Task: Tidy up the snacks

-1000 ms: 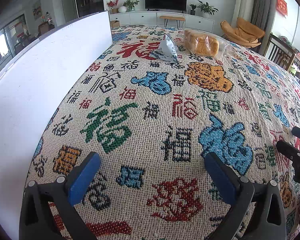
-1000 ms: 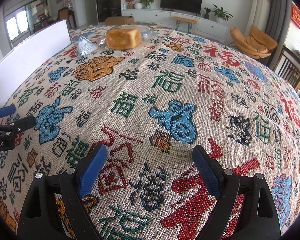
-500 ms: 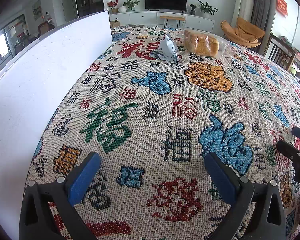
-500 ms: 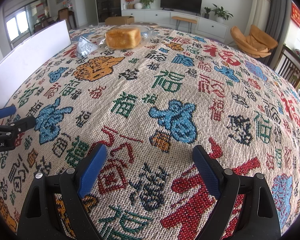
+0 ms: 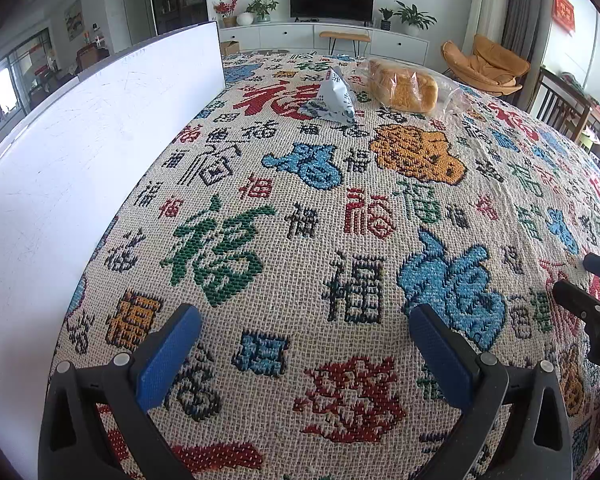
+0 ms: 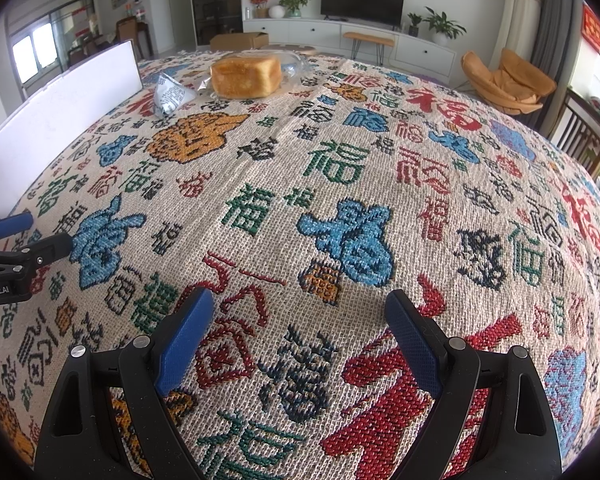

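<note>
In the left wrist view, the left tool [image 5: 305, 326] fills the bottom of the frame with its two blue-padded fingers [image 5: 168, 356] spread wide apart and nothing between them, poised over the tabletop [image 5: 340, 208], which is covered by a woven cloth patterned with coloured characters. A tall white board [image 5: 80, 152] stands along the left side of the frame. Toward the upper centre, a small pyramid-shaped snack packet [image 5: 334, 98] sits on the cloth, and just to its right lies a loaf of bread in a clear bag [image 5: 404, 88]; whether the two touch cannot be told. The tips of the right tool [image 5: 588, 296] show at the right edge.

In the right wrist view, the right tool [image 6: 299, 318] is likewise released, its jaws wide and empty at the bottom of the frame. The packet [image 6: 170, 96] and the loaf [image 6: 246, 76] appear in the upper left, near the end of the board [image 6: 60, 120]. The left tool [image 6: 28, 236] pokes in at the left edge.
</note>
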Demonstrator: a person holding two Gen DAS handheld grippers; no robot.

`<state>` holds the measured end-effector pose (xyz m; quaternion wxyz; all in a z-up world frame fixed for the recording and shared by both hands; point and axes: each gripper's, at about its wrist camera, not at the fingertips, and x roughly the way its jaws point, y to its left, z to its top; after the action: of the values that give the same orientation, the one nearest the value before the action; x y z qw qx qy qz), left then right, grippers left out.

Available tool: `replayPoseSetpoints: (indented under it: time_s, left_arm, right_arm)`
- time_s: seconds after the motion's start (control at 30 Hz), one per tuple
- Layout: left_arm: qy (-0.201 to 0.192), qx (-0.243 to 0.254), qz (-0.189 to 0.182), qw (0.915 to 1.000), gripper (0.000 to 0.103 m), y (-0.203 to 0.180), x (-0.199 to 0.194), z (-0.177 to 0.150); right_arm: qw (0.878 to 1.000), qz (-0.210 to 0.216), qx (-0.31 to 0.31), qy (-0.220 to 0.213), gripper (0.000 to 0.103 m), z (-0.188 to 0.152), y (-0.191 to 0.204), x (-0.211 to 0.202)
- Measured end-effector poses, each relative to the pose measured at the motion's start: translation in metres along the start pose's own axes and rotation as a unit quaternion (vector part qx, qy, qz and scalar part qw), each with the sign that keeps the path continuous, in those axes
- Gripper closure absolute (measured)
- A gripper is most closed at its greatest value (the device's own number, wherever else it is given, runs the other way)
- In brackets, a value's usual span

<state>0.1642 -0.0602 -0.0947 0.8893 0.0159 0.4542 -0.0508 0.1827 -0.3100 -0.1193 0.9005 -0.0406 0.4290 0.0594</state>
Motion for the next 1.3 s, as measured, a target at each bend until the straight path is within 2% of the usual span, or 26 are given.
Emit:
replayPoseSetpoints:
  time_s: [0.37, 0.47, 0.5, 0.57, 0.67, 0.8, 0.93, 1.0, 1.07, 1.1, 1.17, 1.3]
  left_arm:
    - [0.0, 0.0, 0.0, 1.0, 0.0, 0.0, 0.0, 0.0]
    - [0.0, 0.0, 0.0, 1.0, 0.0, 0.0, 0.0, 0.0]
    - [0.0, 0.0, 0.0, 1.0, 0.0, 0.0, 0.0, 0.0]
    - [0.0, 0.0, 0.0, 1.0, 0.0, 0.0, 0.0, 0.0]
    - [0.0, 0.0, 0.0, 1.0, 0.0, 0.0, 0.0, 0.0]
    - [0.0, 0.0, 0.0, 1.0, 0.0, 0.0, 0.0, 0.0]
    - [0.0, 0.0, 0.0, 1.0, 0.0, 0.0, 0.0, 0.0]
    - [0.0, 0.0, 0.0, 1.0, 0.0, 0.0, 0.001, 0.0]
    - [0.0, 0.0, 0.0, 1.0, 0.0, 0.0, 0.0, 0.0]
    - [0.0, 0.0, 0.0, 1.0, 0.0, 0.0, 0.0, 0.0]
    - [0.0, 0.0, 0.0, 1.0, 0.0, -0.001, 0.001, 0.0]
    - [0.0, 0.0, 0.0, 1.0, 0.0, 0.0, 0.0, 0.0]
  right_arm:
    - [1.0, 0.001, 0.0, 0.0, 0.013, 0.0, 0.0, 0.0]
    - [1.0, 0.016, 0.0, 0.008, 0.013, 0.005, -0.003, 0.0]
    - [1.0, 0.016, -0.009, 0.004, 0.015, 0.013, -0.004, -0.002]
    - [0.999, 0.006, -0.035, -0.039, 0.014, 0.043, -0.002, -0.013]
    - [0.995, 0.015, -0.051, -0.08, 0.013, 0.111, 0.006, -0.015]
    - [0.997, 0.028, -0.034, -0.063, 0.013, 0.199, 0.02, 0.028]
    - [0.999, 0.037, -0.013, -0.031, 0.014, 0.242, 0.033, 0.083]
    - [0.999, 0.034, -0.026, 0.0, 0.014, 0.247, 0.045, 0.114]
    - [0.997, 0.02, -0.041, 0.055, 0.01, 0.243, 0.057, 0.152]
    - [0.998, 0.013, -0.037, 0.053, 0.005, 0.239, 0.058, 0.16]
    - [0.998, -0.013, -0.017, 0.061, 0.0, 0.232, 0.057, 0.175]
    - [0.999, -0.007, 0.009, 0.047, 0.001, 0.226, 0.048, 0.175]
